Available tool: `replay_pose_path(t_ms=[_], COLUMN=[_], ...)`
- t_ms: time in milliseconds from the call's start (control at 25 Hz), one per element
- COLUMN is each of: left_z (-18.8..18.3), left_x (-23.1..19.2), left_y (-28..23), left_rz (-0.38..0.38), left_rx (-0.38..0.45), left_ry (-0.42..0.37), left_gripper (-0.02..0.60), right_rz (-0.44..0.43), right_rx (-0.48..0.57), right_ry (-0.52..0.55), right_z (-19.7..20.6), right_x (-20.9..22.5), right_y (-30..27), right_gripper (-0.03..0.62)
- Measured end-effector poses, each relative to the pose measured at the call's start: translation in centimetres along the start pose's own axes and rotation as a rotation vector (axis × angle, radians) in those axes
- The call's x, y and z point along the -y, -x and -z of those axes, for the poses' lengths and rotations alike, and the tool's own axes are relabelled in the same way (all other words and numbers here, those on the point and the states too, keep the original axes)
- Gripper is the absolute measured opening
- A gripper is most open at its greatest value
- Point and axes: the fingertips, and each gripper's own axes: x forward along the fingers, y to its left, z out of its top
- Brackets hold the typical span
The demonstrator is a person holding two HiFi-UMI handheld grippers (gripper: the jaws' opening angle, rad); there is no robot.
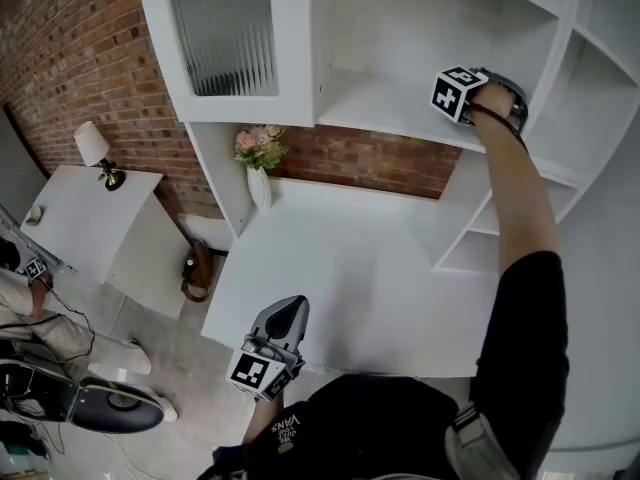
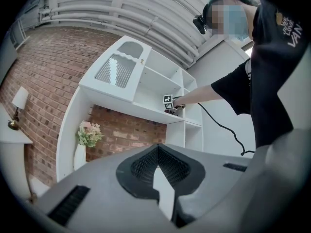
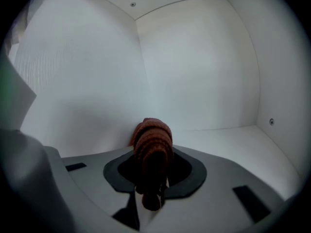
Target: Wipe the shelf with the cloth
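Observation:
A rust-brown knitted cloth [image 3: 153,142] is bunched between the jaws of my right gripper [image 3: 154,154], which is shut on it. The cloth's front end rests on the white shelf floor [image 3: 233,140] close to the compartment's back wall. From the head view, the right gripper [image 1: 470,93] is reaching up into the open middle shelf [image 1: 380,113] of the white cabinet; the cloth is hidden there. My left gripper [image 1: 288,313] hangs low over the desk's front edge, jaws together and holding nothing. Its own view shows the left gripper [image 2: 158,147] tilted up toward the shelf [image 2: 146,111].
A white desk top [image 1: 340,268] lies below the shelf. A white vase of flowers [image 1: 260,168] stands at its back left against the brick wall. A ribbed-glass cabinet door [image 1: 225,33] is left of the shelf, smaller cubbies [image 1: 480,238] to the right. A lamp [image 1: 95,148] stands far left.

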Motion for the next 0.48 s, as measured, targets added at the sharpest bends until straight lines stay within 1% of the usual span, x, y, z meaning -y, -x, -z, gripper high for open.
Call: replay_pose_path(t_ms=[120, 200, 280, 400, 480], left_z=[0.0, -0.2, -0.4, -0.8, -1.0], left_x=[-0.1, -0.2, -0.3, -0.3, -0.2], left_y=[0.3, 0.6, 0.9, 1.4, 1.9], left_rz=[-0.013, -0.019, -0.023, -0.034, -0.046], left_rx=[0.002, 0.002, 0.002, 0.001, 0.001], left_ry=[0.000, -0.002, -0.003, -0.005, -0.006], left_gripper=[0.008, 0.008, 0.008, 0.008, 0.008], right_rz=[0.009, 0.010, -0.004, -0.076, -0.121], right_rx=[0.000, 0.033, 0.102, 0.240, 0.326], right_ry=[0.004, -0.022, -0.073, -0.170, -0.207], right_z=[0.3, -0.2, -1.5, -4.9, -7.6], right_x=[-0.1, 0.1, 0.3, 0.0, -0.4], right_y=[0.0, 0.5, 1.6, 4.0, 5.8], right_gripper=[0.098, 0.098, 0.098, 0.098, 0.099])
